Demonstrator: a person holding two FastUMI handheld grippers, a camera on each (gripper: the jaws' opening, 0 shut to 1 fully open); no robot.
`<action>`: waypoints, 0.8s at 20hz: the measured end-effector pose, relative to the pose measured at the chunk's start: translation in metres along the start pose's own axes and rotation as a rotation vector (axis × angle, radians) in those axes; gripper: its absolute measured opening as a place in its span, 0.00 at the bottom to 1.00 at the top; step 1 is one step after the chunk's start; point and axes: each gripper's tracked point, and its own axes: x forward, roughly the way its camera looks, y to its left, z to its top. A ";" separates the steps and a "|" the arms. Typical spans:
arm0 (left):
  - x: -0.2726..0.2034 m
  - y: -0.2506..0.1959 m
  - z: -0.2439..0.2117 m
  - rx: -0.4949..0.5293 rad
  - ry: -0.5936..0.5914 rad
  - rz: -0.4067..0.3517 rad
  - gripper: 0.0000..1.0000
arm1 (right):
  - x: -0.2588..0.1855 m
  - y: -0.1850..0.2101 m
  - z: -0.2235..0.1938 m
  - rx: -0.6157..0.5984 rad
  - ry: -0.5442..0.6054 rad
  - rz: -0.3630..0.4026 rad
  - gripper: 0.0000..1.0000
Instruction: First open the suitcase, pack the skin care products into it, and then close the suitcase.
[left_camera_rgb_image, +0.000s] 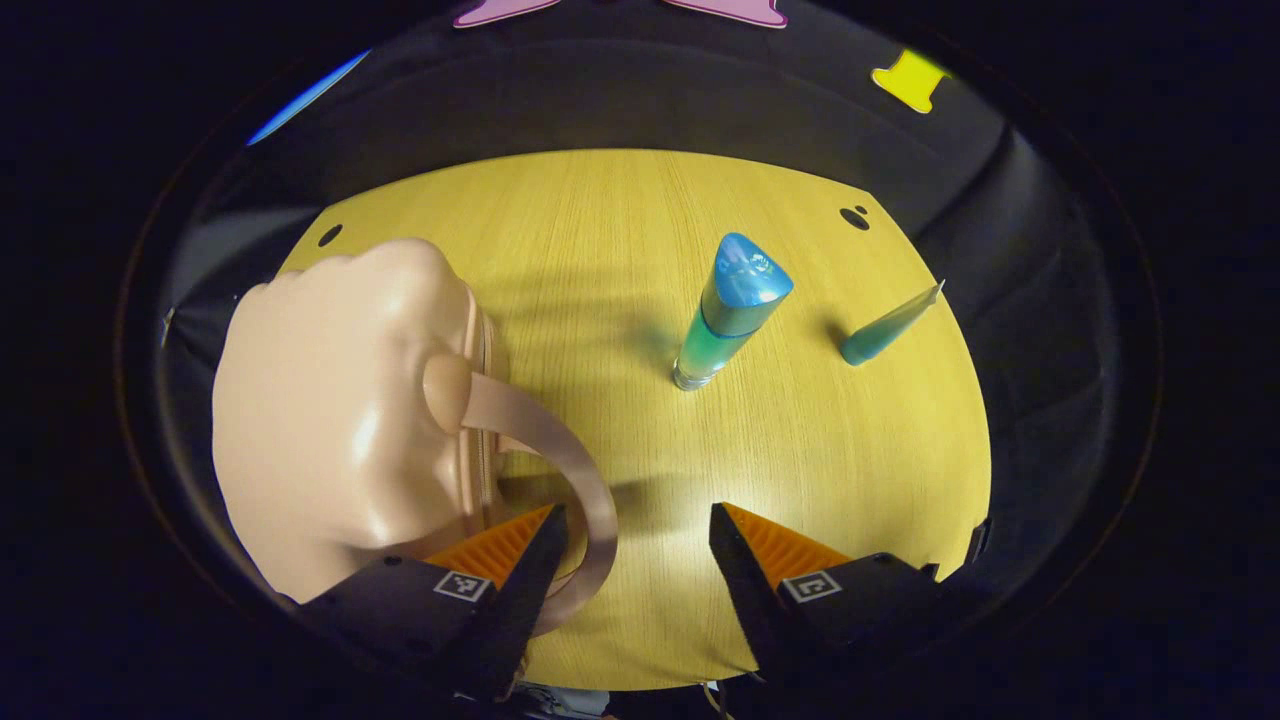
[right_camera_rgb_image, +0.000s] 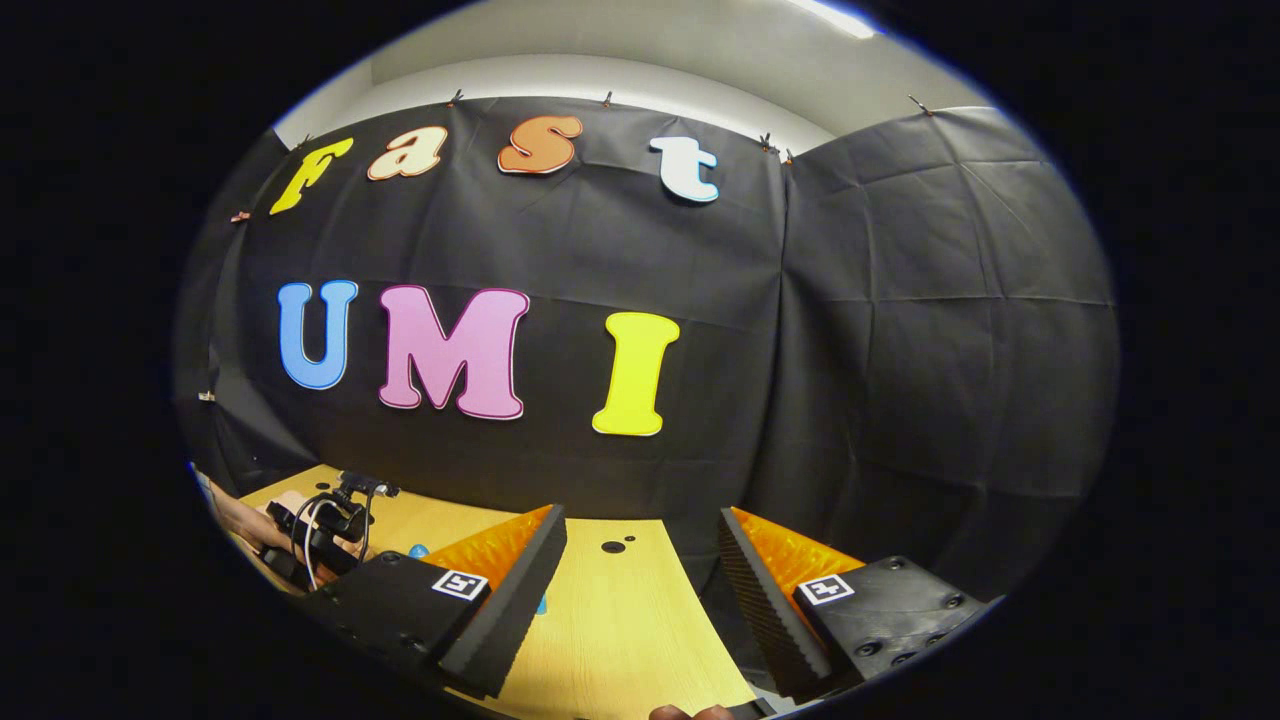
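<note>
In the left gripper view a small beige suitcase (left_camera_rgb_image: 340, 420) stands closed on the wooden table (left_camera_rgb_image: 640, 250), its curved handle (left_camera_rgb_image: 560, 460) arching toward me. My left gripper (left_camera_rgb_image: 638, 545) hovers open just right of the handle, nothing between its fingers. A tall green bottle with a blue cap (left_camera_rgb_image: 730, 310) stands upright mid-table. A teal tube (left_camera_rgb_image: 888, 326) lies to its right. In the right gripper view my right gripper (right_camera_rgb_image: 640, 560) is open, raised and aimed at the booth wall above the table (right_camera_rgb_image: 620, 620). The other gripper and a hand (right_camera_rgb_image: 310, 530) show far left.
The table's far edge meets the black cloth wall. Small dark holes (left_camera_rgb_image: 853, 216) mark the tabletop near its back corners. Bare wood lies between the suitcase and the bottle.
</note>
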 end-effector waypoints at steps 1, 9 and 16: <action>0.004 0.003 0.000 -0.005 0.001 0.007 0.82 | 0.001 0.000 -0.001 -0.001 0.003 0.000 0.96; -0.026 0.009 0.017 0.005 -0.013 -0.080 0.10 | 0.008 0.008 -0.004 -0.012 0.011 0.035 0.96; -0.172 0.056 0.056 -0.045 -0.138 -0.179 0.08 | 0.020 0.032 0.000 0.014 -0.015 0.138 0.96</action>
